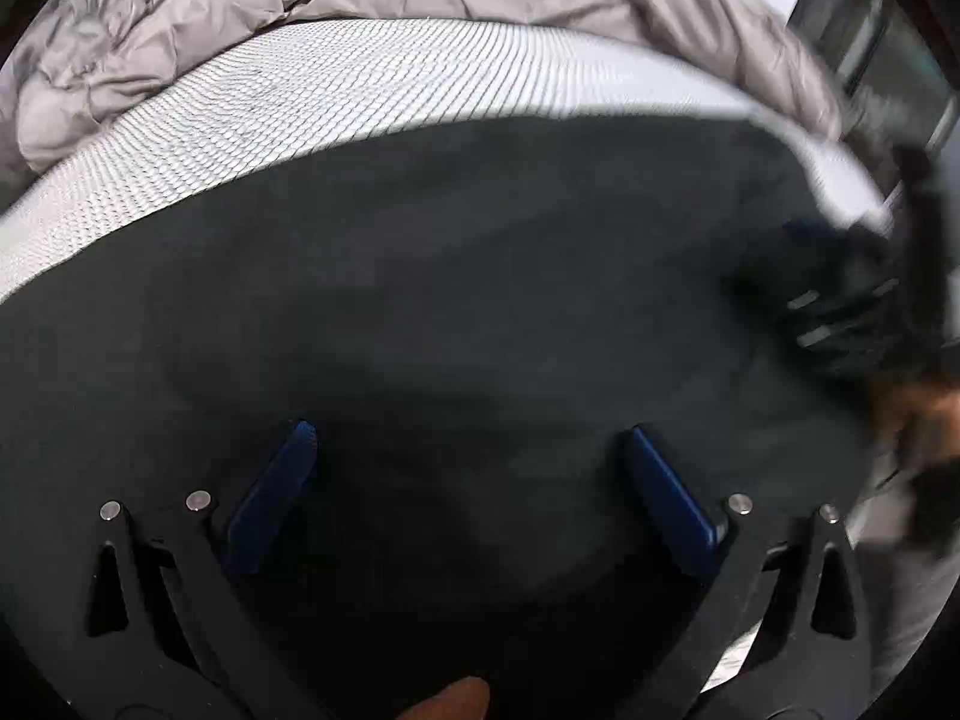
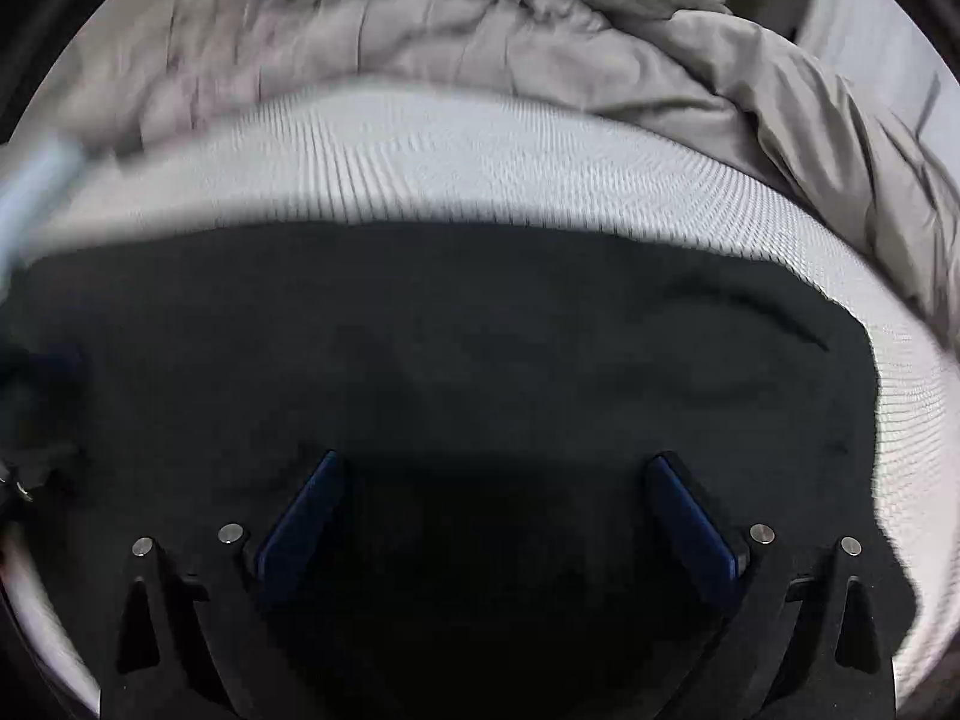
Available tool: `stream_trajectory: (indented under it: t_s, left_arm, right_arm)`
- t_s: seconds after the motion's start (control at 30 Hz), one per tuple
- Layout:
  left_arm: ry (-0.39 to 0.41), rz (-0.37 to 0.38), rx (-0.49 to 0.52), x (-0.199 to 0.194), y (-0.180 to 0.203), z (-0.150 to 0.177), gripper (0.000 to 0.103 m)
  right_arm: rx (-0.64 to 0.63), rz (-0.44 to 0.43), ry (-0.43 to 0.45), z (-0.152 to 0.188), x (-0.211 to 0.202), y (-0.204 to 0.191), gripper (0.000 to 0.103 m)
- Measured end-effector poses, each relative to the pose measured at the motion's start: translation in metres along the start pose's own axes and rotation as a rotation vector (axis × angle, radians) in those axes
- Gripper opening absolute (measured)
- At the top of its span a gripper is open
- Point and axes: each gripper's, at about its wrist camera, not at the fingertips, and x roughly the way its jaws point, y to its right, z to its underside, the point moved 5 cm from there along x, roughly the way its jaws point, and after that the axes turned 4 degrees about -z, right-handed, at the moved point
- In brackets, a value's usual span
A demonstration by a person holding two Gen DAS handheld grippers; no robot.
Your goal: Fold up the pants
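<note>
Jaws, left wrist view: we see the left gripper (image 1: 468,441) spread wide, its blue-padded fingers (image 1: 273,495) well apart with nothing between them, poised over dark cloth
Pants, left wrist view: the pants (image 1: 420,276) lie spread as a broad dark sheet across the near part of the mattress (image 1: 336,114), filling most of our view from side to side
Bedding, left wrist view: we make out a white, ribbed mattress surface beyond the far edge of the pants, and past it a rumpled grey duvet (image 1: 252,6) heaped along the back
Right edge, left wrist view: the right gripper (image 1: 840,312) shows as a dark blurred shape at the edge of the pants; we cannot tell from this side how its jaws stand
Jaws, right wrist view: we see the right gripper (image 2: 498,471) also opened wide, blue pads (image 2: 303,531) far apart and holding nothing, over the same dark cloth
Pants, right wrist view: the pants (image 2: 480,324) cover the near mattress (image 2: 468,162), with a shallow crease (image 2: 756,312) toward the far right corner
Bedding, right wrist view: the grey duvet (image 2: 630,54) is bunched behind and around the right side of the mattress; the left part of our view is smeared with blur
</note>
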Motion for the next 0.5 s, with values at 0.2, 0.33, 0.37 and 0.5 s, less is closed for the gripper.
stream_trajectory:
  t_s: [0.2,0.33,0.37,0.5]
  left_arm:
    - [0.038,-0.064,-0.044,-0.020,-0.025,0.013,0.102]
    - [0.112,0.007,-0.025,-0.043,-0.002,0.011,0.102]
    - [0.124,0.031,-0.005,-0.046,0.008,0.012,0.102]
    - [0.097,0.100,0.135,-0.039,0.066,0.030,0.102]
  right_arm:
    - [0.124,0.221,0.030,0.052,-0.035,0.096,0.102]
    - [0.296,0.145,0.084,0.064,-0.058,0.126,0.102]
    - [0.279,0.143,0.108,0.063,-0.066,0.120,0.102]
    - [0.145,-0.015,0.152,0.062,-0.078,0.055,0.102]
